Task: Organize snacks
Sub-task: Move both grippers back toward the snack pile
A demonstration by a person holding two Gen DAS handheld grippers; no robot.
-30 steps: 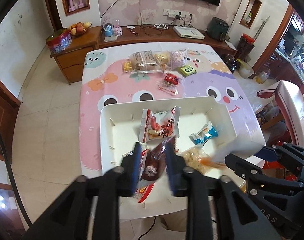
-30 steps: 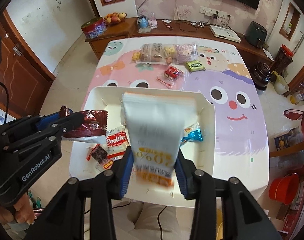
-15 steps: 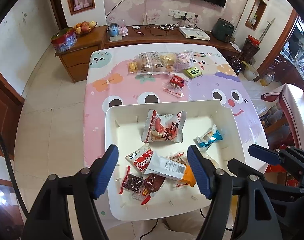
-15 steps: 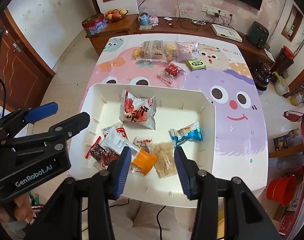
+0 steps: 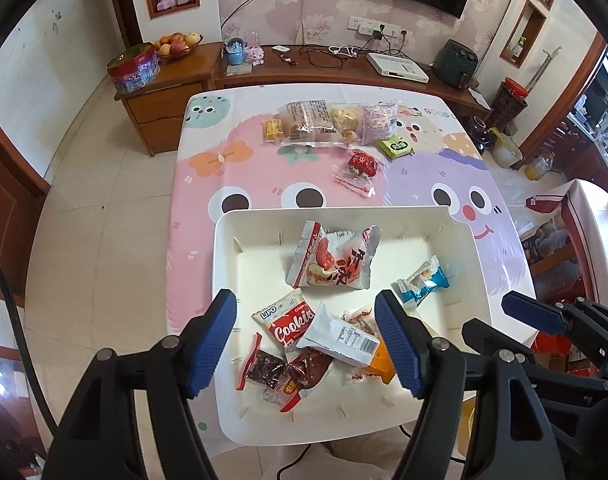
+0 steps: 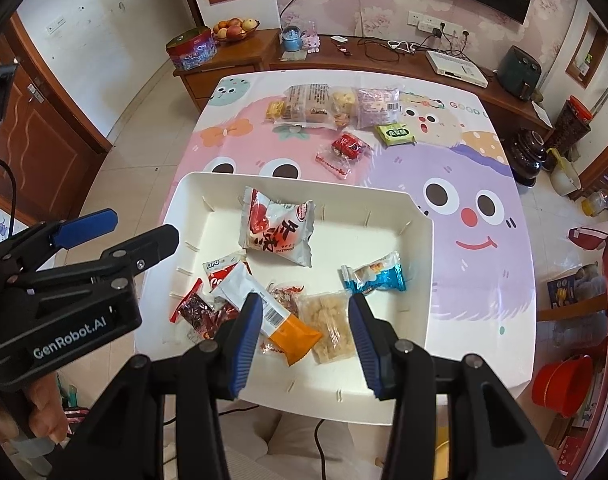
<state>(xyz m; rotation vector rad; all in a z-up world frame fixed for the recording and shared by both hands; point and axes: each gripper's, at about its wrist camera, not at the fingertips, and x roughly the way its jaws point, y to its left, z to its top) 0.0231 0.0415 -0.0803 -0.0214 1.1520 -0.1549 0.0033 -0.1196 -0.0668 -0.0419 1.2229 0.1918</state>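
1. A white tray (image 5: 224, 264) is seen at the near edge of a table covered with a cartoon-monster cloth (image 5: 208, 168), with loose snacks gathered inside it.
2. The left gripper (image 5: 306, 344) is held above the tray's near left part with its blue-padded jaws spread wide; nothing is pinched between them.
3. The right gripper (image 6: 306, 330) is poised over the tray's near middle, its jaws parted and empty, with packets visible below the gap.
4. In the near left corner of the tray, a red cookie packet (image 5: 290, 322), two dark red wrappers (image 5: 266, 372) and a white-and-orange packet (image 5: 346, 340) are piled together, the white-and-orange one lying partly over the cookies.
5. A clear bag of pale crunchy pieces (image 6: 330, 320) is seen just beside the orange end of that packet.
6. A large white-and-red packet (image 5: 334, 258) lies near the tray's far wall, and a blue-and-white wrapped sweet (image 5: 422, 280) rests apart, toward the right wall.
7. Farther along the table, outside the tray, a row of bagged snacks (image 5: 332, 122), a green packet (image 5: 396, 147) and a small red packet (image 5: 362, 164) are left on the cloth.
8. A hand (image 6: 44, 412) is seen gripping the left gripper's handle in the right wrist view.
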